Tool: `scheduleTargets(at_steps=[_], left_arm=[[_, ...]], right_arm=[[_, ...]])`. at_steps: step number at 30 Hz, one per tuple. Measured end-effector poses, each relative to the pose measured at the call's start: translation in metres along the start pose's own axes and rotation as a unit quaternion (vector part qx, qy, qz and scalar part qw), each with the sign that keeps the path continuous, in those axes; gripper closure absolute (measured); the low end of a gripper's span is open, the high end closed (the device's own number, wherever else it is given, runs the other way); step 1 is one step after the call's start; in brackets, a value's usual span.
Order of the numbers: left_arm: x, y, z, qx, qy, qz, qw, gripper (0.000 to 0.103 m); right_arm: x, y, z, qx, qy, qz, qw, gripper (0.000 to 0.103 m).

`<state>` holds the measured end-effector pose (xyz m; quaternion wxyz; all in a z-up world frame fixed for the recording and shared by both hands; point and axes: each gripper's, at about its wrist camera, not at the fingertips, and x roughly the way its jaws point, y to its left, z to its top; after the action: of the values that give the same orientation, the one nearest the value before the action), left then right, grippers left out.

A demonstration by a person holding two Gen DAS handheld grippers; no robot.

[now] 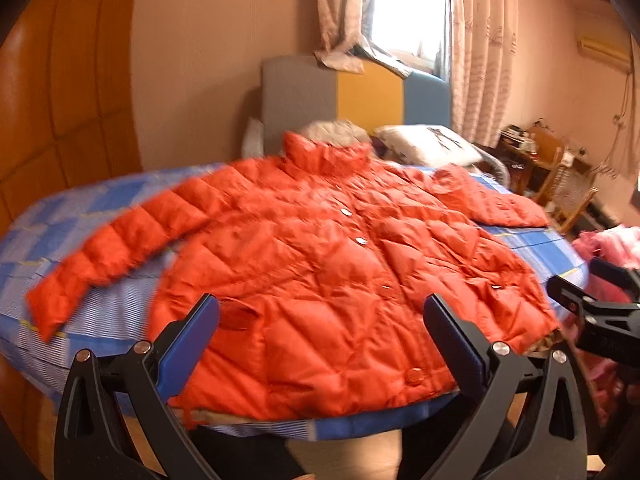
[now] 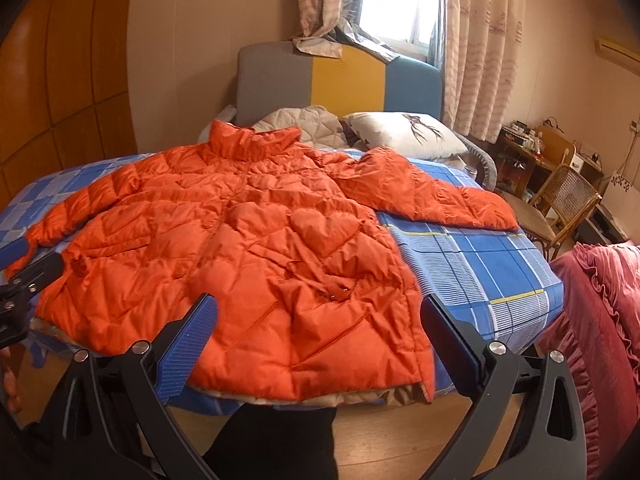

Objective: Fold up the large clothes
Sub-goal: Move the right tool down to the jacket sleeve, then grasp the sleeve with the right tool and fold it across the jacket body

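Observation:
An orange quilted puffer jacket (image 1: 320,256) (image 2: 248,248) lies spread face up on a bed with a blue checked sheet (image 1: 96,208) (image 2: 472,264), collar toward the headboard, hem at the near edge, both sleeves stretched out sideways. My left gripper (image 1: 322,310) hovers open above the hem, nothing between its blue-padded fingers. My right gripper (image 2: 320,308) also stands open over the hem's right half, holding nothing. Each gripper shows at the edge of the other's view: the right gripper (image 1: 588,292) and the left gripper (image 2: 24,264).
A grey, yellow and blue headboard (image 2: 340,80), a white pillow (image 2: 412,132) and a beige quilt (image 2: 304,124) sit at the bed's far end. A wicker chair (image 2: 560,204) and cluttered desk stand right, with pink ruffled bedding (image 2: 608,312) close by. Wooden wardrobe at left.

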<state>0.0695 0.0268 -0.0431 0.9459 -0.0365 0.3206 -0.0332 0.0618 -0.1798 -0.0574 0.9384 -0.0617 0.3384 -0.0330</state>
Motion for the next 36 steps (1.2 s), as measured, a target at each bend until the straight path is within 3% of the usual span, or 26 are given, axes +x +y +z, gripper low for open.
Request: scheduleTargets(at_steps=[2,5,9,14,16,22,30,36], left_arm=[[0.014,0.003,0.003,-0.011,0.013,-0.030,0.9994,0.002],[0.037,0.003,0.008,-0.011,0.028,-0.033,0.9990,0.002],[0.062,0.003,0.017,0.017,0.036,0.004,0.9992,0.002],[0.097,0.016,0.023,0.009,0.065,0.039,0.9971,0.002],[0.106,0.024,0.026,-0.001,0.073,0.044,0.9964,0.002],[0.131,0.037,0.030,-0.021,0.098,0.060,0.9932,0.006],[0.161,0.043,0.039,-0.032,0.115,0.076,0.9899,0.009],[0.181,0.051,0.044,-0.046,0.132,0.082,0.9868,0.013]], right_arm=[[0.014,-0.012,0.003,0.006,0.014,-0.011,1.000,0.003],[0.042,-0.041,0.010,0.035,0.039,-0.025,0.998,0.003],[0.092,-0.093,0.016,0.083,0.080,-0.066,0.991,0.003],[0.155,-0.155,0.025,0.125,0.116,-0.117,0.978,0.003],[0.180,-0.183,0.030,0.152,0.128,-0.131,0.971,0.013],[0.247,-0.258,0.050,0.253,0.149,-0.149,0.944,0.031],[0.308,-0.328,0.062,0.352,0.159,-0.166,0.907,0.036],[0.326,-0.363,0.065,0.414,0.135,-0.164,0.885,0.044]])
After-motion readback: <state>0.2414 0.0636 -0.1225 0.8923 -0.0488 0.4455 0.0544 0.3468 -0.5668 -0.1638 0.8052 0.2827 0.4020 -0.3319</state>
